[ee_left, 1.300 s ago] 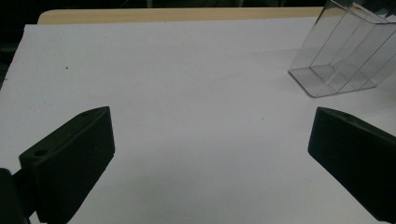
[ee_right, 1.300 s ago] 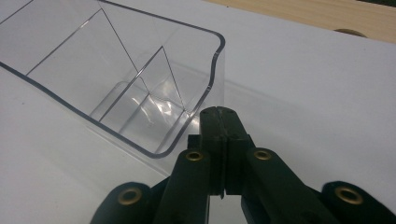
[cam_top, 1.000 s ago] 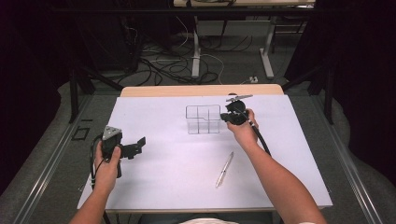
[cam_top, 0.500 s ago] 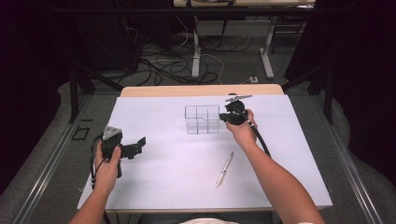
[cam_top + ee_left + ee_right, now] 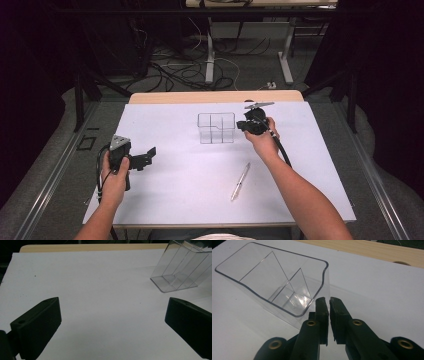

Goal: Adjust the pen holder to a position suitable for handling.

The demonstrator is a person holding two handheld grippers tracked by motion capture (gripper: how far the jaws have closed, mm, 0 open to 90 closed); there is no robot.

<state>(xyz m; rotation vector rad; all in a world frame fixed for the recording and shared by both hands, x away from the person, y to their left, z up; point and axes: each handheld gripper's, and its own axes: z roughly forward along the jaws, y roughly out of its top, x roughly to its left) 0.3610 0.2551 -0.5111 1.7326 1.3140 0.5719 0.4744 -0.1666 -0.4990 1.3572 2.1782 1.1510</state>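
I see the white table (image 5: pixel 180 200) carrying a clear divided box (image 5: pixel 216 128) that stands upright near the middle of its far edge. My right gripper (image 5: pixel 242 125) sits at the box's right wall; its jaws have just been easing apart, a thin gap shows, and whether the wall lies between them I cannot tell. My left gripper (image 5: pixel 149 155) hovers by the left edge, jaws wide apart, nothing between. A pen (image 5: pixel 240 181) lies toward the near edge.
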